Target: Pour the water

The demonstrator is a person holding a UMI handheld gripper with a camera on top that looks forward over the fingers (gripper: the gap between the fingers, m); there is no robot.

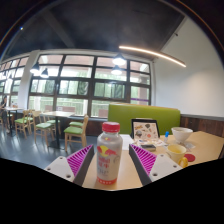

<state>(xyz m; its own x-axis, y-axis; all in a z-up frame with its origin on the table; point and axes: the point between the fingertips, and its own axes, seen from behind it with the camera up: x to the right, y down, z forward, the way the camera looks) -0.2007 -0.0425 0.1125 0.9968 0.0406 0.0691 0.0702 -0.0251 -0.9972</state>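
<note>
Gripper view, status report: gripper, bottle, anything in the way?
Gripper shut on bottle, upright, red cap on. White cup beyond, to the right on the table. Nothing between.

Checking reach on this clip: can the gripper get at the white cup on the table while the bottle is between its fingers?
Probably not: the gripper is occupied by the red-capped bottle, and the white cup sits beyond, off to the side.

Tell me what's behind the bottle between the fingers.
Behind the bottle: wooden table, a framed picture, white bowl, green sofa. The table directly behind it is hidden.
</note>
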